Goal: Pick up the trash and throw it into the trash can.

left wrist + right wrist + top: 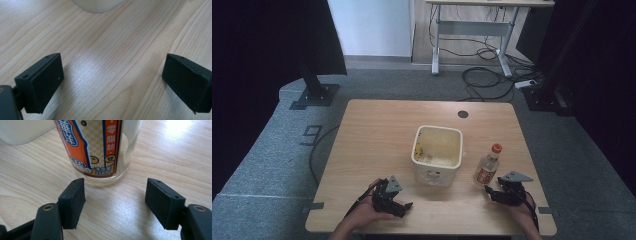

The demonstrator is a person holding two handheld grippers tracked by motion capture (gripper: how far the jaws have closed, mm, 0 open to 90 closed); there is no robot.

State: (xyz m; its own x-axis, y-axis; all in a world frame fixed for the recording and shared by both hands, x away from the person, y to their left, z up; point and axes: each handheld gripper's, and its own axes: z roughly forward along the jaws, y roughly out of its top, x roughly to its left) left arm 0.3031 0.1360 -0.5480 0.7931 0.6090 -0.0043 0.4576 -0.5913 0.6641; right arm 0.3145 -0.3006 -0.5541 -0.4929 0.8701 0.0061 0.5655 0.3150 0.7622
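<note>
Two black jaws of the right gripper [115, 202] stood wide apart and empty, just short of the clear glass bottle with an orange label and red cap [98, 147]. That bottle stood upright just right of the cream square plastic tub [437, 148]. It looked nearly empty, so light, yet hard, slick and breakable; the labelled lower body seemed the safest hold.
</note>
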